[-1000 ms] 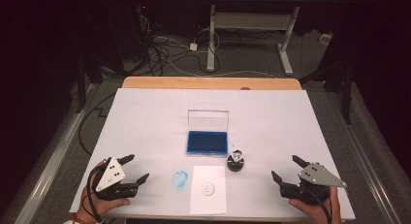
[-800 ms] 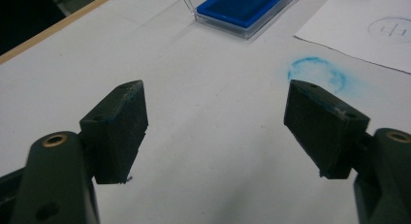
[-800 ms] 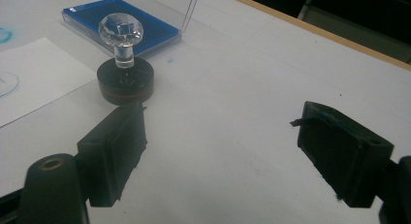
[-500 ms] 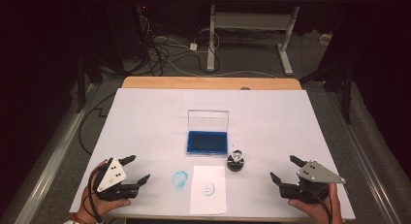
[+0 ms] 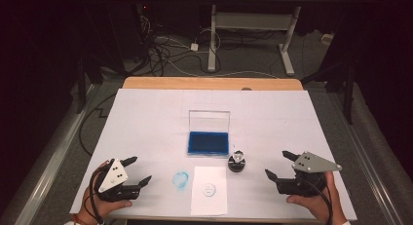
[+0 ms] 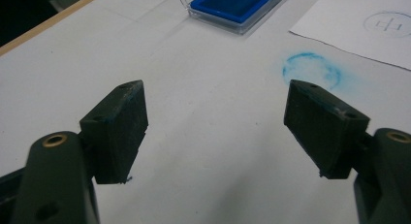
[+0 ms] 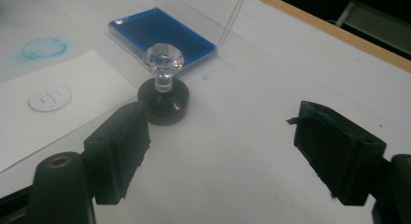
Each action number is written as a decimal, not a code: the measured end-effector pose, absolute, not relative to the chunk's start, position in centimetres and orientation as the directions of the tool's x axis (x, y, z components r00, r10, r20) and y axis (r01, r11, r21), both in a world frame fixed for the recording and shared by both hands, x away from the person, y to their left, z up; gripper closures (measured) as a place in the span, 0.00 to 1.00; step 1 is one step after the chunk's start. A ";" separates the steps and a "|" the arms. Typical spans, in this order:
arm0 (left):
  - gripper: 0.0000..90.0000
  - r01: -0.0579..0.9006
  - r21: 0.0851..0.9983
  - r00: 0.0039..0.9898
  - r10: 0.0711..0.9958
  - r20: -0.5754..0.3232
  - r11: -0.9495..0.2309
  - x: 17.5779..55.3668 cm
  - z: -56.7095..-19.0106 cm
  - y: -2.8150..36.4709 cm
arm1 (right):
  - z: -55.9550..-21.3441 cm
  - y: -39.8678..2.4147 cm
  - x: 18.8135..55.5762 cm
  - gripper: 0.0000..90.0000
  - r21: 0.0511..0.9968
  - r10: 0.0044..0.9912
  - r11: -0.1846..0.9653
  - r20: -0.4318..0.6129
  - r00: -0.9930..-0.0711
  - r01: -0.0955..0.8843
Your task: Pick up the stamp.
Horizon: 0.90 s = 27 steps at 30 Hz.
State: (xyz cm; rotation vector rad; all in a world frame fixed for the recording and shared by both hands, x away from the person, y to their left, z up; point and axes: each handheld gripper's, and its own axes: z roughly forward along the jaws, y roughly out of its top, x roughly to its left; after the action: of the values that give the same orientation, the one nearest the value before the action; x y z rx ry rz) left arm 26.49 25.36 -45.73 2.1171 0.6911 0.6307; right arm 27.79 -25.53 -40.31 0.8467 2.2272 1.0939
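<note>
Stamp (image 7: 162,95): faceted clear knob, round black base; both grippers' fingers spread, empty.

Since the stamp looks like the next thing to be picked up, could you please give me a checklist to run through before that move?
1. Right hand-held gripper empty, jaws apart though they have just been closing a little: ok.
2. Stamp upright on its black base, clear knob on top: ok.
3. Stamp apart from the open ink pad and the paper sheet: ok.
4. Path from right hand-held gripper to stamp free of other things: ok.
5. Left hand-held gripper open, empty, away from the stamp: ok.
6. Ink on the stamp's underside: cannot tell.
</note>
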 end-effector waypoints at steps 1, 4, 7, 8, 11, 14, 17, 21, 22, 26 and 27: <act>0.25 0.258 0.809 0.727 0.658 0.197 -0.528 26.5 -45.7 25.3 | -40.0 -25.1 28.1 0.23 0.814 0.709 0.492 -0.170 -0.684 0.308; 0.25 0.258 0.808 0.732 0.653 0.195 -0.530 26.5 -45.8 25.3 | -39.5 -24.6 28.5 0.23 0.807 0.698 0.502 -0.165 -0.696 0.312; 0.25 0.259 0.806 0.733 0.652 0.195 -0.532 26.5 -45.8 25.2 | -39.0 -23.2 29.5 0.23 0.785 0.669 0.533 -0.161 -0.726 0.316; 0.25 0.257 0.805 0.733 0.650 0.198 -0.535 26.5 -45.8 25.2 | -39.0 -22.7 29.8 0.25 0.774 0.658 0.547 -0.164 -0.735 0.318; 0.25 0.259 0.802 0.735 0.648 0.197 -0.538 26.5 -45.9 25.2 | -39.5 -21.2 30.8 0.25 0.739 0.627 0.582 -0.141 -0.766 0.340; 0.25 0.260 0.799 0.741 0.643 0.194 -0.542 26.5 -45.9 25.2 | -39.9 -20.3 31.6 0.25 0.712 0.613 0.607 -0.137 -0.778 0.352; 0.25 0.249 0.800 0.740 0.640 0.206 -0.545 26.6 -45.9 25.2 | -40.2 -19.0 33.0 0.27 0.688 0.611 0.617 -0.113 -0.783 0.382; 0.25 0.253 0.797 0.744 0.636 0.203 -0.549 26.7 -46.0 25.1 | -40.4 -18.2 34.1 0.27 0.671 0.604 0.628 -0.100 -0.791 0.395; 0.25 0.254 0.795 0.746 0.635 0.201 -0.551 26.7 -46.0 25.1 | -40.6 -18.0 34.4 0.27 0.668 0.602 0.627 -0.088 -0.794 0.401; 0.25 0.251 0.795 0.750 0.630 0.200 -0.552 26.7 -46.1 25.1 | -41.3 -17.2 35.4 0.29 0.642 0.590 0.646 -0.077 -0.804 0.413; 0.25 0.251 0.793 0.752 0.627 0.202 -0.556 26.7 -46.1 25.1 | -41.8 -16.8 35.7 0.30 0.635 0.590 0.651 -0.081 -0.803 0.415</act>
State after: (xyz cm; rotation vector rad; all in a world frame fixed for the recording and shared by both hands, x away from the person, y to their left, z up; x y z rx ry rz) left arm 26.70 25.13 -46.06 2.1535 0.6560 0.6063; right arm 35.66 -16.82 -41.76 0.8083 2.5908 0.8937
